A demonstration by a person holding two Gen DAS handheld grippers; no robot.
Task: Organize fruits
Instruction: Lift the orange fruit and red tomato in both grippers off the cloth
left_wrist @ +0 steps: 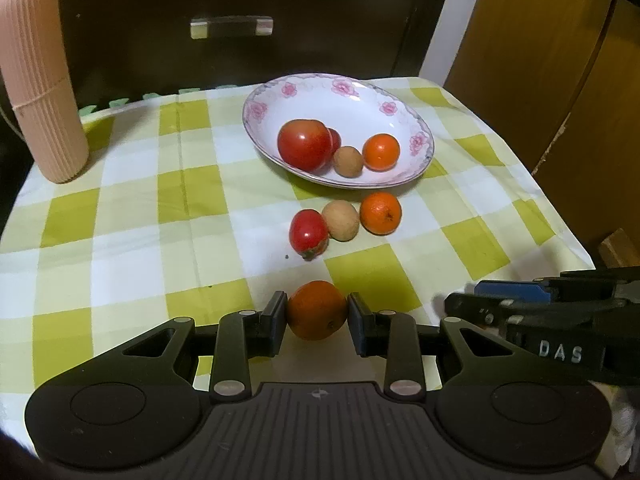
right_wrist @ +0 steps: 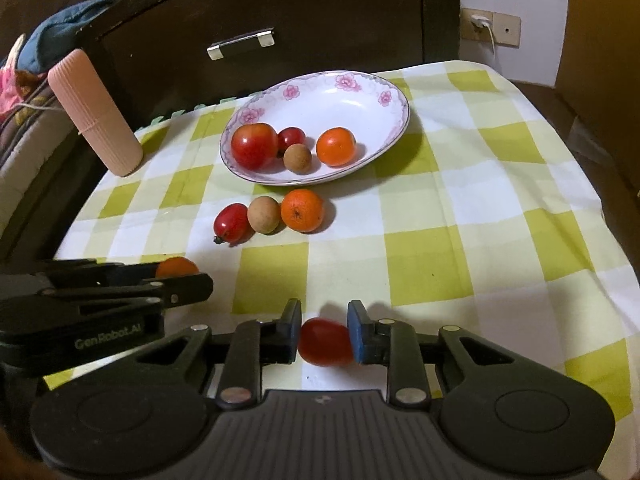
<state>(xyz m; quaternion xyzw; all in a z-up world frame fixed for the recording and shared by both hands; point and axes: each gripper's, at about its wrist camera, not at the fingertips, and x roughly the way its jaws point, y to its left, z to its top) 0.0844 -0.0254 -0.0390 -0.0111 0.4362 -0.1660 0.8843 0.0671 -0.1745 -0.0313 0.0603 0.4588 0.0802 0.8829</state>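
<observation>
The left hand-held gripper (left_wrist: 317, 316) clamps a round orange tangerine (left_wrist: 316, 310); the right hand-held gripper (right_wrist: 324, 326) pinches a small red tomato (right_wrist: 326, 342), both low over the checked tabletop (right_wrist: 440, 220). Lift each gently, then lower into the flowered white dish (right_wrist: 340, 96).

Both wrist views angled down, close over the checked tablecloth (left_wrist: 120, 200), sharing the floral dish (right_wrist: 360, 92) ahead

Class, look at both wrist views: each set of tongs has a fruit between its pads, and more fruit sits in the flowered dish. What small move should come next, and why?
Probably lift both fruits just clear of the checked cloth. The left tongs pinch an orange, the right tongs a small red tomato, and both fruits appear to sit low over the cloth. The flowered dish beyond has room.
</observation>
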